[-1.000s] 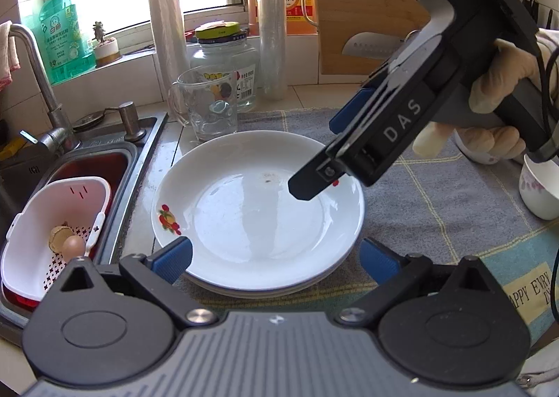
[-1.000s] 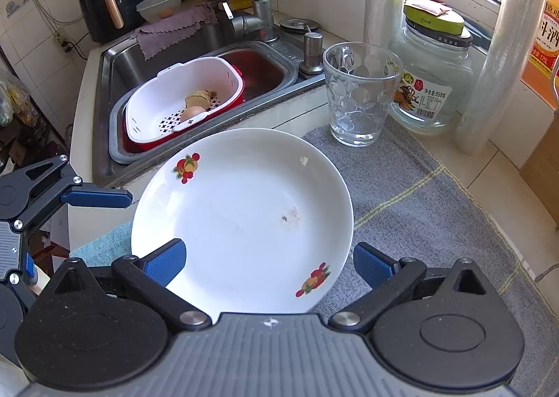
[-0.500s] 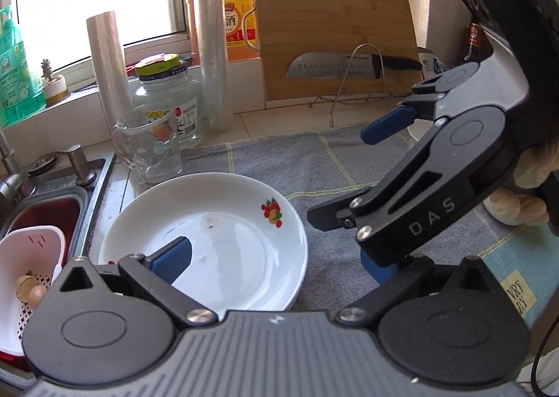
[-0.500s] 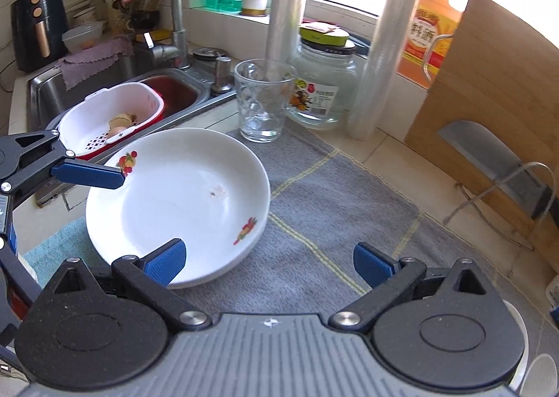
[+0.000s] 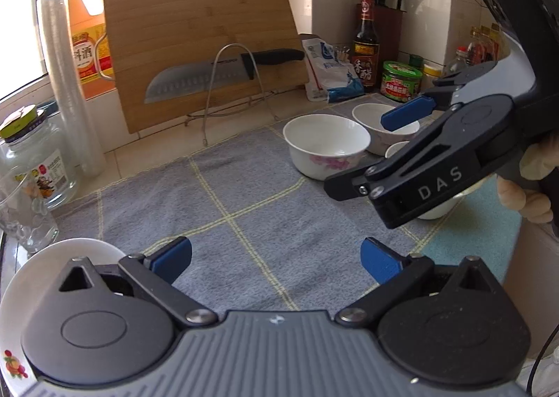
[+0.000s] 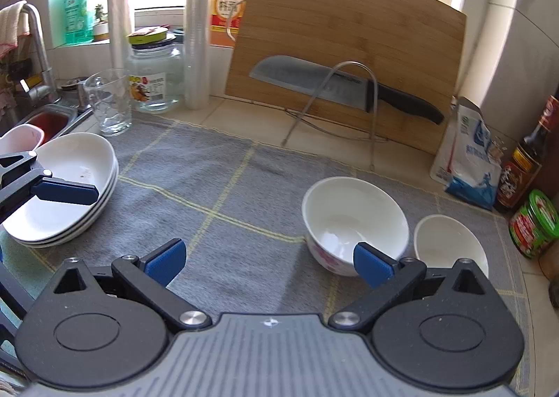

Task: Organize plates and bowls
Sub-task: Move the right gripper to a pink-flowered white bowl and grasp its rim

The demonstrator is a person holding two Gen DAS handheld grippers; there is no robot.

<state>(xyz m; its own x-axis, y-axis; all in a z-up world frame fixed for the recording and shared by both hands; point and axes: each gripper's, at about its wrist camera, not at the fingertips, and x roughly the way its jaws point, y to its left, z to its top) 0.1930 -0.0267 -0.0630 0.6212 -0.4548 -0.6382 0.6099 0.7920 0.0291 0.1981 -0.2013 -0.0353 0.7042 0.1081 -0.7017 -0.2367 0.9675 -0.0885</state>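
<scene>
A stack of white plates (image 6: 66, 194) rests on the left end of the grey cloth mat (image 6: 227, 187); its rim (image 5: 21, 285) shows at the lower left of the left wrist view. A white bowl with pink flowers (image 6: 353, 222) stands at the right, with a plain white bowl (image 6: 450, 243) beside it. My right gripper (image 6: 270, 259) is open and empty, its right finger just in front of the flowered bowl (image 5: 326, 149). My left gripper (image 5: 276, 255) is open and empty over the bare mat (image 5: 244, 194). The right gripper (image 5: 367, 149) partly hides further bowls behind it.
A bamboo cutting board (image 6: 349, 41) and a knife (image 6: 332, 86) lean on a wire rack at the back. A glass cup (image 6: 110, 107), a jar (image 6: 155, 79) and film rolls stand back left by the sink (image 6: 45, 121). Sauce bottles (image 5: 365, 44) and a green-lidded jar (image 6: 534, 222) crowd the right corner.
Both grippers have swung right, away from the plate stack and towards the bowls. Both stay open and empty. The plates have not moved.
</scene>
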